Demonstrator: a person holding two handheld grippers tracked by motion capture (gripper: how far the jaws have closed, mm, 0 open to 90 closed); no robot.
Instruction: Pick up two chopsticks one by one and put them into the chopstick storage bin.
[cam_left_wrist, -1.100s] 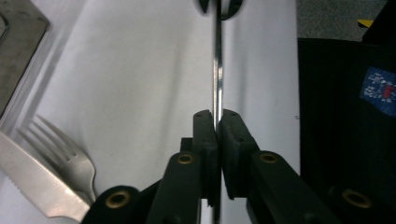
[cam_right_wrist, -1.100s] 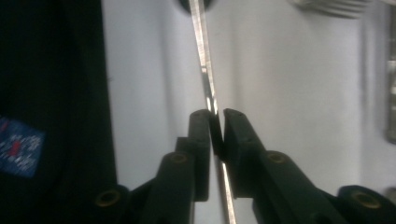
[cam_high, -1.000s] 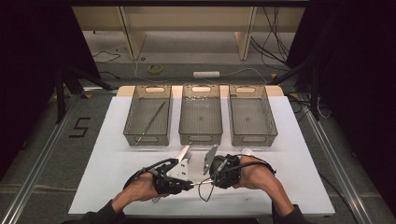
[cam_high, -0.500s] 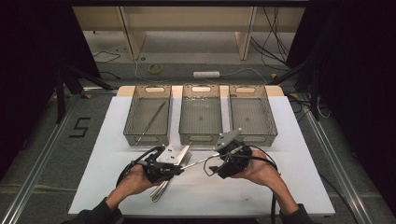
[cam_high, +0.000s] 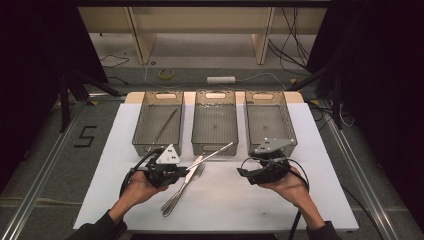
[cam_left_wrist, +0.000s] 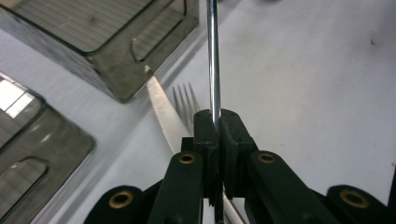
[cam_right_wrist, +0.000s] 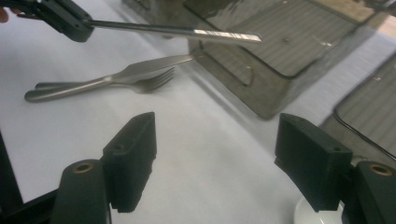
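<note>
just in front of the middle basket (cam_high: 215, 125), the two hands have drawn apart since half a second ago: the left gripper (cam_high: 186, 170) has slid a little toward the left basket (cam_high: 157, 125) and the right gripper (cam_high: 242, 172) has backed off toward the right basket (cam_high: 267, 122), its jaws having just been opening, and they now stand wide with nothing between them in the right gripper view. the left gripper's jaws are clamped on a slim metal rod (cam_left_wrist: 213, 60), which runs straight out from between the pads and slants up over the front wall of the middle basket, its flat tip (cam_high: 231, 144) clear of the rim. the knife (cam_high: 192, 170) and the fork (cam_high: 180, 192) lie side by side on the white table (cam_high: 250, 200) below the rod, just short of that basket's front wall. another thin utensil (cam_high: 165, 126) lies in the left basket. bare white table stretches between the hands and along the near edge.
</note>
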